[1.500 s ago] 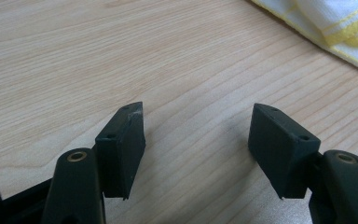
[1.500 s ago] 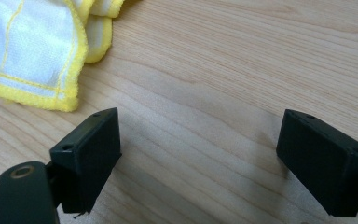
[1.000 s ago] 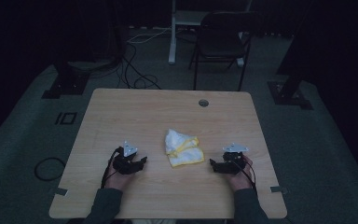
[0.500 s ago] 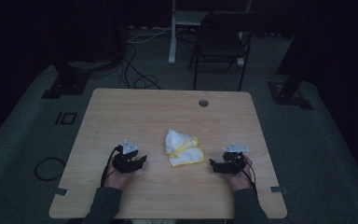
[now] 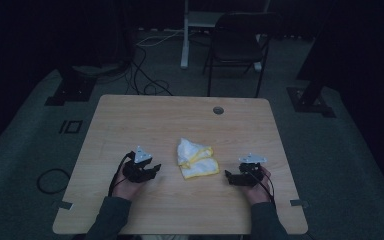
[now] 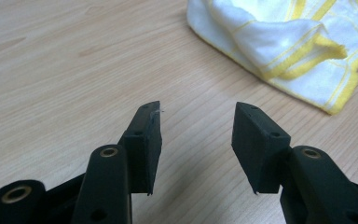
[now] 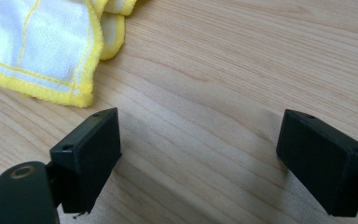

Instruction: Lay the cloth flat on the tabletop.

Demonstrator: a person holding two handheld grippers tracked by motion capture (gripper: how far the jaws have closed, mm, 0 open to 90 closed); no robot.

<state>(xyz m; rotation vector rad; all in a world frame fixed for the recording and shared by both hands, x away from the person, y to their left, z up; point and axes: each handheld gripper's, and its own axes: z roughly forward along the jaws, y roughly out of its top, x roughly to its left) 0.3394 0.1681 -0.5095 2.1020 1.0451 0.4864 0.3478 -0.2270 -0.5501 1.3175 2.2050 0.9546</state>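
A crumpled white cloth with yellow edging point(image 5: 195, 159) lies near the middle of the wooden table point(image 5: 180, 120). My left gripper point(image 5: 155, 168) rests on the table left of the cloth, pointing toward it, open and empty. In the left gripper view the cloth point(image 6: 289, 42) lies ahead and to the right of the left gripper point(image 6: 196, 130). My right gripper point(image 5: 228, 176) sits right of the cloth, open wide with nothing between its jaws. The right gripper view shows the cloth point(image 7: 42, 42) at the upper left, just beyond the right gripper point(image 7: 200, 140).
A round cable hole point(image 5: 218, 110) is set in the table near its far edge. A dark chair point(image 5: 237, 45) and a white post point(image 5: 185, 35) stand on the floor beyond the table. Cables point(image 5: 145, 75) trail on the carpet at the back left.
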